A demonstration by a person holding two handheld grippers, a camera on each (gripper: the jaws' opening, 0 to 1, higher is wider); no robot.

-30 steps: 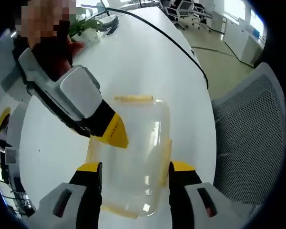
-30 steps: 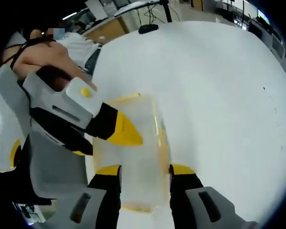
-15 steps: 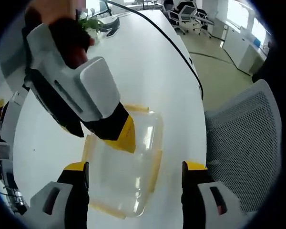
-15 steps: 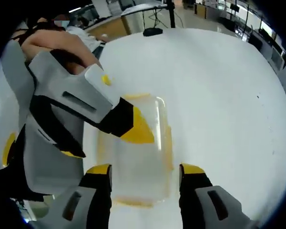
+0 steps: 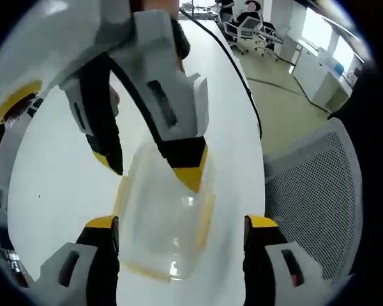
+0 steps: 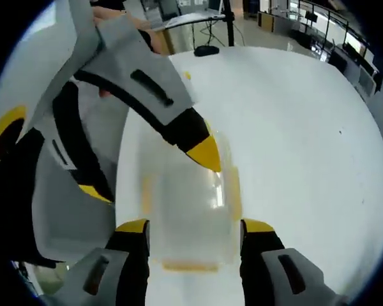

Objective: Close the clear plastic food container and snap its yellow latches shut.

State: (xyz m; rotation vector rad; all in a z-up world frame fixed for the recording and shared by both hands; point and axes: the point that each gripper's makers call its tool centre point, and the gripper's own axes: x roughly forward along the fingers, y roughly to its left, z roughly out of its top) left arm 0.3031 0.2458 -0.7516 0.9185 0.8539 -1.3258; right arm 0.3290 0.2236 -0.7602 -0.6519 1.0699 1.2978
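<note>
both our grippers, left gripper [image 5: 182, 228] and right gripper [image 6: 195, 233], hang released over the clear container [image 5: 166, 217] on the white worktop [image 6: 293, 146].

The food container [image 5: 168, 220] is set on the table [image 5: 64, 185], and its lid is laid on top of it. In the left gripper view the container is seen between the spread jaws of the left gripper [image 5: 182, 224], and the right gripper [image 5: 154, 171] is placed over its far end. A mesh chair [image 5: 313, 191] is stood to the right of the table. In the right gripper view the container [image 6: 188, 210] is seen between the spread jaws of the right gripper [image 6: 195, 226], with the left gripper [image 6: 150, 172] held over its far left part.
</note>
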